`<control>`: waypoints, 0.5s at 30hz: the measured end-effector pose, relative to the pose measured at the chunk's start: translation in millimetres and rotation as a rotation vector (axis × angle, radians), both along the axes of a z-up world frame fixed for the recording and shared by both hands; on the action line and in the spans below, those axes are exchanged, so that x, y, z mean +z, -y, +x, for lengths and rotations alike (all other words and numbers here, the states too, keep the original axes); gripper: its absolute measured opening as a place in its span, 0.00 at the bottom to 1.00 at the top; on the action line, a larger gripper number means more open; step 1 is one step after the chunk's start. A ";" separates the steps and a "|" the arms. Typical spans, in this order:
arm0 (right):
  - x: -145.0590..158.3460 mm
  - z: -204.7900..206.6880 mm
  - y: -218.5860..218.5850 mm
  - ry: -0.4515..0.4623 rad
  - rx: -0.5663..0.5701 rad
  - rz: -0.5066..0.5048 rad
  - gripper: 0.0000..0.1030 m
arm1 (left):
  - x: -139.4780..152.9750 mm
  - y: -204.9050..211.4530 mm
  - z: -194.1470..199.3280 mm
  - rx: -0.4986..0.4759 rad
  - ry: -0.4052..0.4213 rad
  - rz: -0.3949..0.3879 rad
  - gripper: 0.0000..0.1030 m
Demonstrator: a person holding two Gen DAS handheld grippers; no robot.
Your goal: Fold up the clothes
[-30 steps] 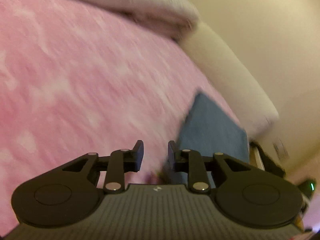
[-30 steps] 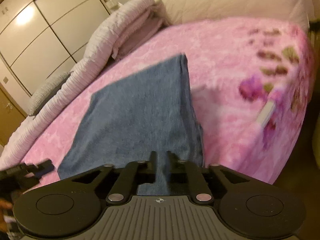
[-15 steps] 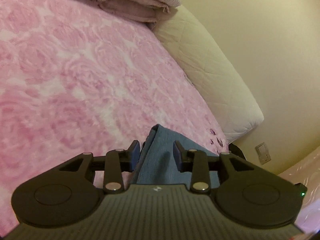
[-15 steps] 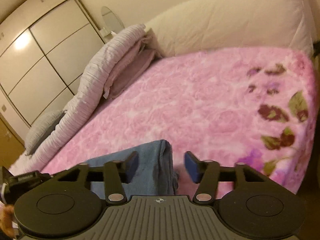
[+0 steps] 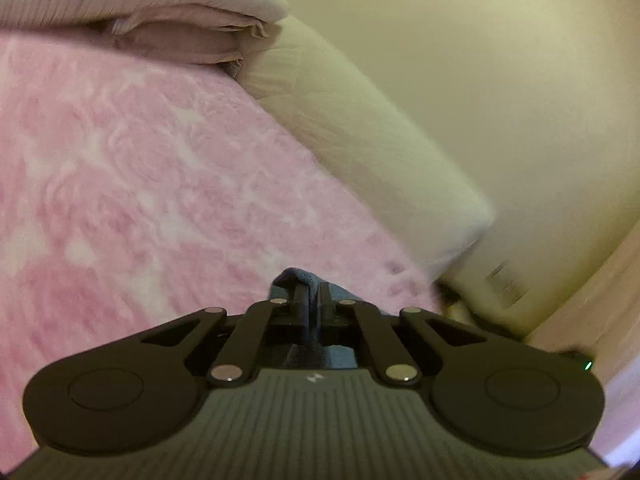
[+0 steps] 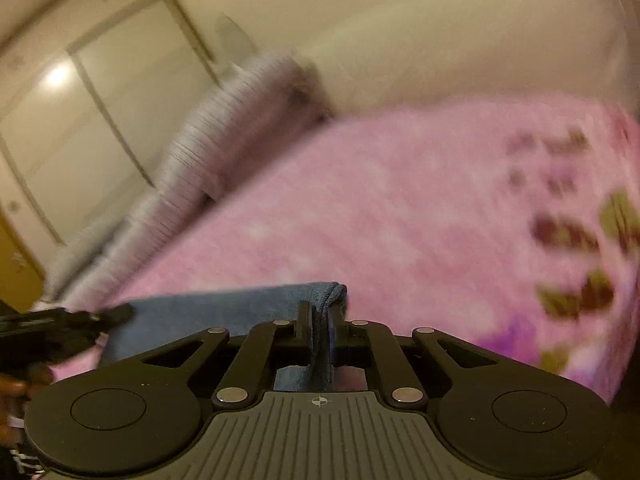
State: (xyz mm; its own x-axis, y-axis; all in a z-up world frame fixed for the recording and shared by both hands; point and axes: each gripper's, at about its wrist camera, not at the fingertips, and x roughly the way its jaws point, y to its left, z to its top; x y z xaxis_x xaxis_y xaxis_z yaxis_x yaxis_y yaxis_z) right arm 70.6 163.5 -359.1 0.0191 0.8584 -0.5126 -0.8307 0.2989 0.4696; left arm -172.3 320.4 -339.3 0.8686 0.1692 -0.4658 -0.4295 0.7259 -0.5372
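Note:
A blue cloth (image 6: pixel 224 308) lies folded on the pink blanket (image 6: pixel 400 216) of the bed. My right gripper (image 6: pixel 319 314) is shut on the cloth's right corner; the fabric bunches between its jaws. My left gripper (image 5: pixel 313 298) is shut on another corner of the blue cloth (image 5: pixel 298 278), which peeks out just past its tips. The left gripper also shows in the right wrist view (image 6: pixel 80 318) at the cloth's left end. Most of the cloth is hidden behind the gripper bodies.
A folded grey-lilac quilt (image 5: pixel 132 12) lies along the far side of the bed, also seen in the right wrist view (image 6: pixel 224 120). A cream headboard cushion (image 5: pixel 360 132) runs along the wall. White wardrobe doors (image 6: pixel 80 120) stand beyond the bed.
Both grippers were open around the cloth's corners half a second ago and have now closed on them. Both views are blurred by motion.

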 end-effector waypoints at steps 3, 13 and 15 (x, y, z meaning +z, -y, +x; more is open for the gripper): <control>-16.6 2.5 -5.0 -0.023 -0.043 -0.023 0.06 | -26.8 -6.8 8.7 0.034 -0.034 -0.039 0.05; 57.2 -0.2 24.0 0.069 -0.097 0.017 0.37 | 27.1 15.7 -22.8 0.156 -0.043 0.092 0.03; 64.2 -21.2 20.0 0.165 -0.064 0.015 0.36 | 34.7 27.9 -12.7 0.075 -0.009 0.092 0.03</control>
